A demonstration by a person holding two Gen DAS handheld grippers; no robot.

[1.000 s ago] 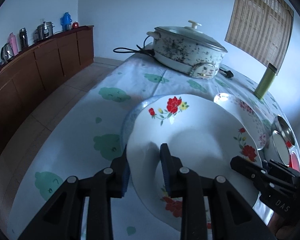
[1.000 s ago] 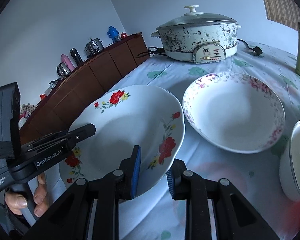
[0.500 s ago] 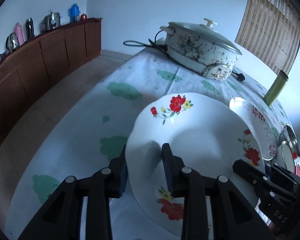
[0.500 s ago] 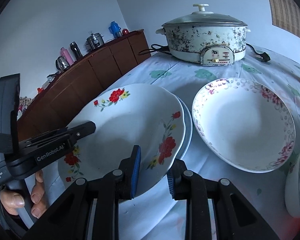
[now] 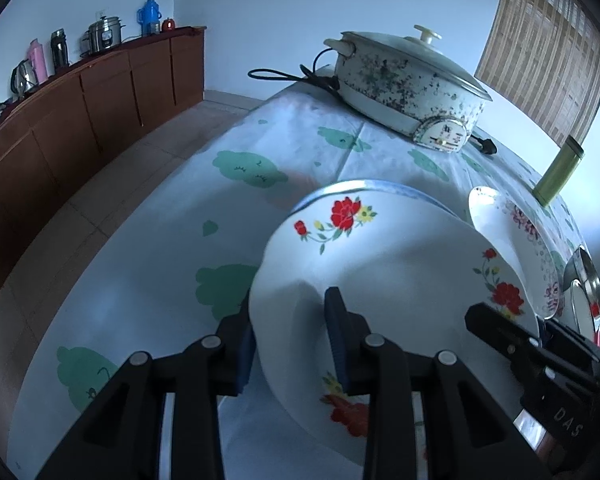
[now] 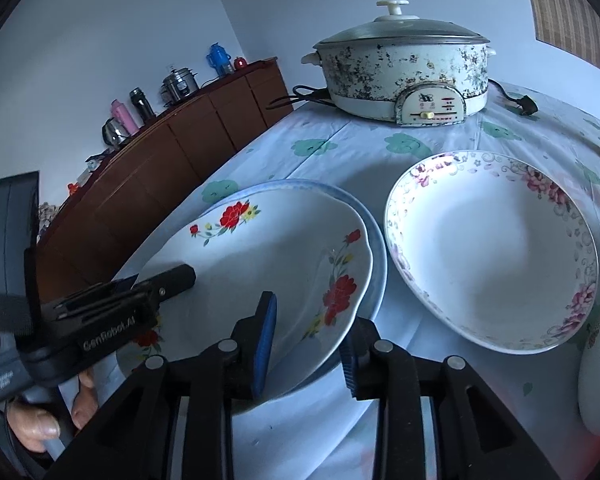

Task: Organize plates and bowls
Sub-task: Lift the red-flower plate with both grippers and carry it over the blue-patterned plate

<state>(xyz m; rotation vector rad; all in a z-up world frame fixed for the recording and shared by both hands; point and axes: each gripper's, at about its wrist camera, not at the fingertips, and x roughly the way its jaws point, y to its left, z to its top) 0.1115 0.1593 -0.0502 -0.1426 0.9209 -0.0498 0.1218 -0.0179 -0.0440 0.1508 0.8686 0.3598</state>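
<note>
Item: red-flowered plate [image 6: 268,256], glazed white ceramic with a scalloped rim and red blossom sprays, shallow and smooth. It sits nested on a blue-rimmed plate [image 6: 374,240] on the table's cloud-print cloth [image 5: 180,240], just left of the pink-flowered plate [image 6: 488,248].

Left gripper [image 5: 290,336]: jaws straddle the plate's near-left rim, partly parted; whether the blue pads press cannot be told.

Right gripper [image 6: 306,340]: jaws have just been opening; the rim lies between them, and the outer pad stands clear of it, so the plate is judged released on that side.

Hazards:
- Glazed rim against rubber pads is slick; a withdrawing pad could catch the scalloped edge, drag the plate off centre or tip it.
- The top plate appears slightly tilted on the lower one; a nudge may make it slide and chip ceramic on ceramic.
- The thin plastic cloth could shift with the stack.
- The pink-flowered plate lies close on the right; a sideways pull risks a knock.

Also present: a speckled electric cooker [image 6: 404,76] with glass lid, well behind.
</note>
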